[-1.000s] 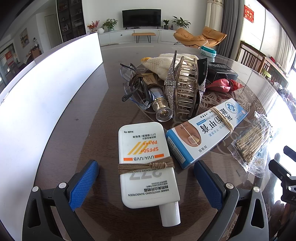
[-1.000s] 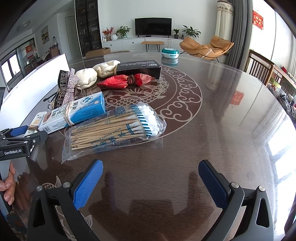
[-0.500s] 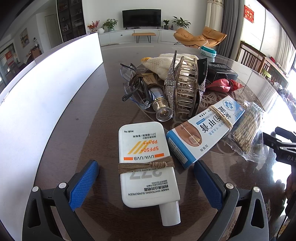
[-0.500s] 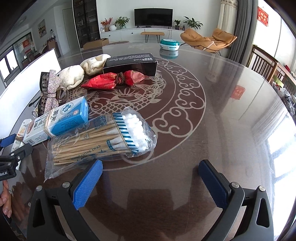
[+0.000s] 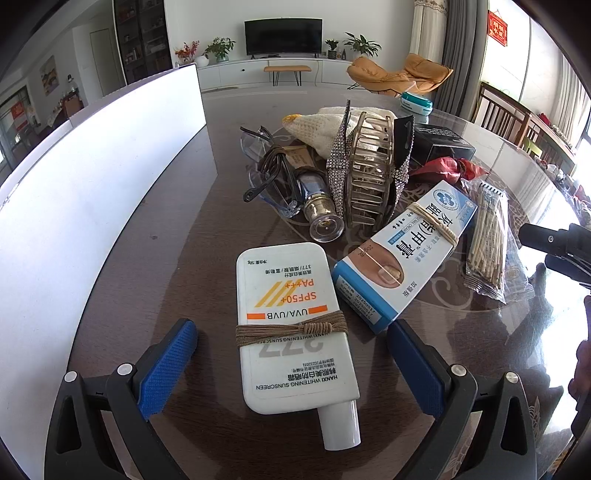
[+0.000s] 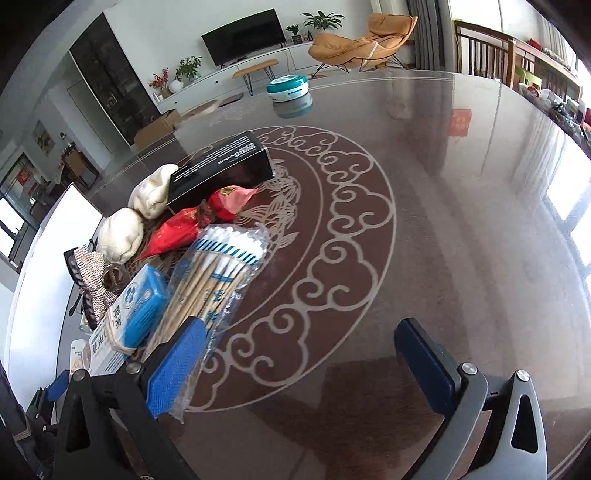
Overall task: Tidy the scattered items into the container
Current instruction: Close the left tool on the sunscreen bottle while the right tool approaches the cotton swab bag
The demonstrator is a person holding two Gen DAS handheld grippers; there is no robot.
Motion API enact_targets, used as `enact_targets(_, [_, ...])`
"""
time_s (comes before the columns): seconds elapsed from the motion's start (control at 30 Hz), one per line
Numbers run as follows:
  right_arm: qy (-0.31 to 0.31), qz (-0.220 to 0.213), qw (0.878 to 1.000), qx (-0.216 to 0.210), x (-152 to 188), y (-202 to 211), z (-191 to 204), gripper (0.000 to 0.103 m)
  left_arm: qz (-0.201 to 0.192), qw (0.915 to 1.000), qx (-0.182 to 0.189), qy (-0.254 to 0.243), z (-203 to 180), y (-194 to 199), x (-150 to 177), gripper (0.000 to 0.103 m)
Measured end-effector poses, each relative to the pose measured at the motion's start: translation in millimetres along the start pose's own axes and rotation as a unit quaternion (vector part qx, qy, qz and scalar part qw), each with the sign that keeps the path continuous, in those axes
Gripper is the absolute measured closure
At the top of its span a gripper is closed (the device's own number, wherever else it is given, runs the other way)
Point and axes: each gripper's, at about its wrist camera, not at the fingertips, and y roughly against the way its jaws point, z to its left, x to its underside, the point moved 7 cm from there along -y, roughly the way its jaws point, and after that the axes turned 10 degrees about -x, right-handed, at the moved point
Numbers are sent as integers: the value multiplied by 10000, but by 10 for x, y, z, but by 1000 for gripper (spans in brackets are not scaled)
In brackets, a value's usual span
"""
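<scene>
Right gripper, fingers wide and empty, sits just right of the cotton swab bag, whose long axis runs alongside the left finger.

A living room is seen beyond the dark, glossy counter, which is inlaid with a pale cloud pattern. A black TV is mounted on the white far wall above a long white cabinet, on which potted plants are set. An orange lounge chair is placed near grey curtains. Wooden chairs are lined along the bright windows at right. A dark shelf unit is stood at left.
</scene>
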Motion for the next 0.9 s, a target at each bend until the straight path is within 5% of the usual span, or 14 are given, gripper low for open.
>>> enact_targets(0.23, [797, 222, 9963, 221, 100, -305, 495, 0, -2, 10000, -5, 5, 9, -5, -8, 0])
enact_targets(0.5, [1515, 305, 9861, 603, 79, -478, 579, 0, -2, 10000, -6, 6, 9, -7, -8, 0])
enact_targets(0.9, [1049, 43, 9904, 901, -53, -51, -401, 0, -4, 10000, 1, 6, 11, -9, -8, 0])
